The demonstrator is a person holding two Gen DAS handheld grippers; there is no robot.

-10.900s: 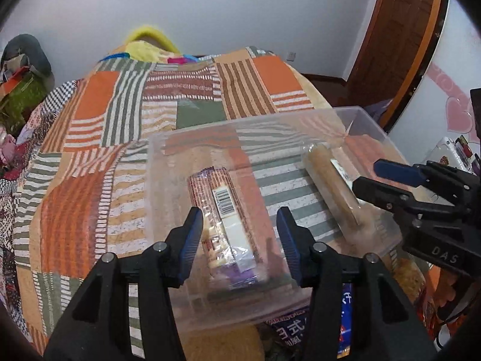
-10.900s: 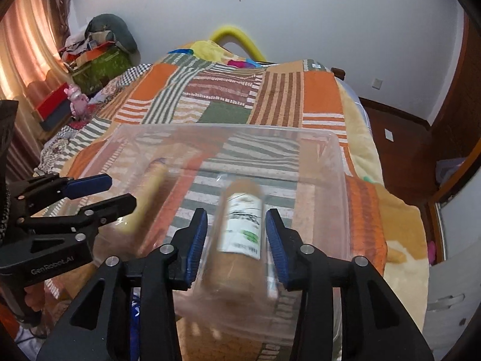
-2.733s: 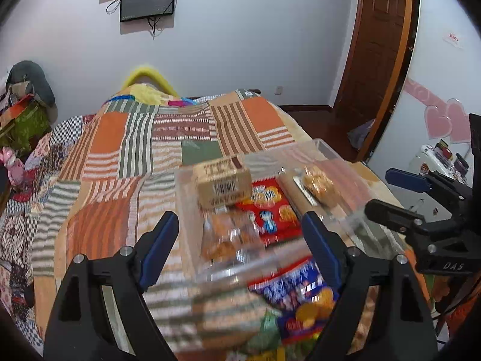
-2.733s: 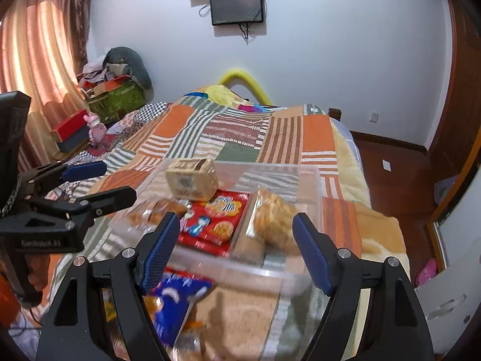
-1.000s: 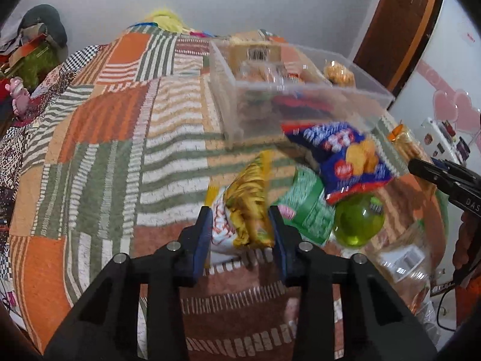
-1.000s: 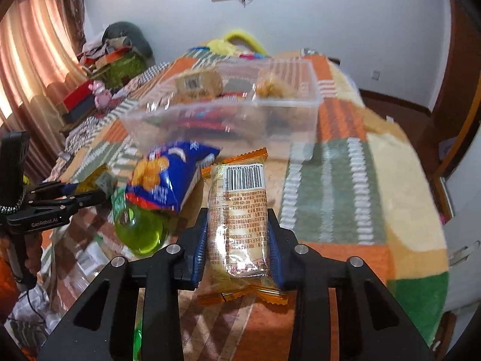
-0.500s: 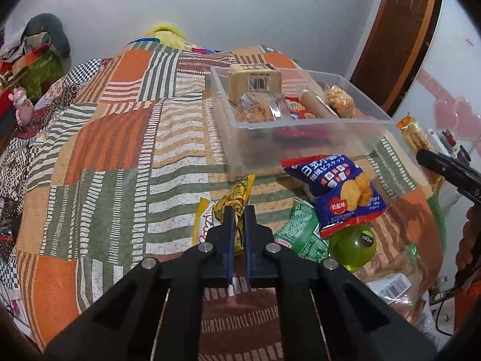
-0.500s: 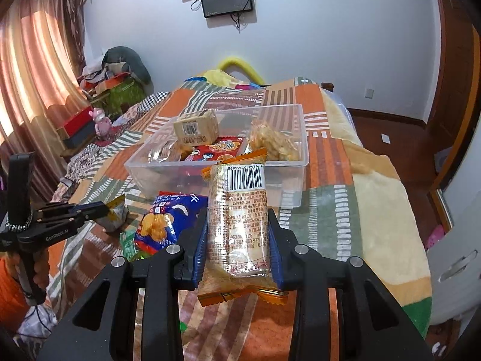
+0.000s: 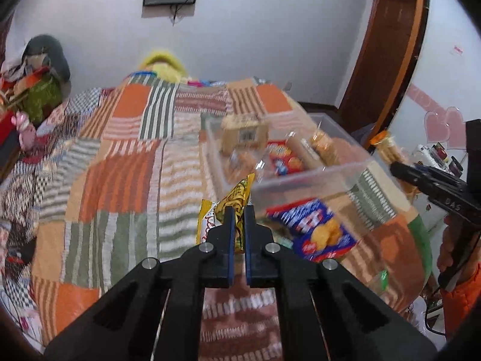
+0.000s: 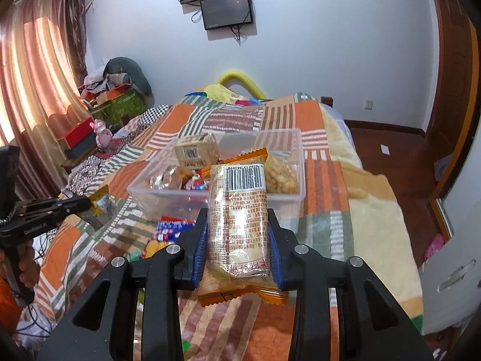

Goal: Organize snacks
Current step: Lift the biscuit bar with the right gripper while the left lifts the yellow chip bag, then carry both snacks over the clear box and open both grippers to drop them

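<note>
Lifted off the patchwork bedspread (image 9: 120, 180): left gripper (image 9: 236, 210) pinching yellow packet (image 9: 237, 198), right gripper (image 10: 237, 234) clamping biscuit pack (image 10: 240, 210).

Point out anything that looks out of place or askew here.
Several snacks lie outside the clear bin: a blue chip bag sits loose on the patchwork bedspread by its near wall. A tan box stands tilted inside.

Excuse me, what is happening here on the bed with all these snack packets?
A person is sorting snacks into a clear plastic box on the patchwork bed cover. The left gripper is shut on a yellow crinkled snack bag. The right gripper is shut on an orange-edged clear cracker packet with a barcode. The box already holds several snacks; a blue snack bag lies on the cover in front of it.
</note>
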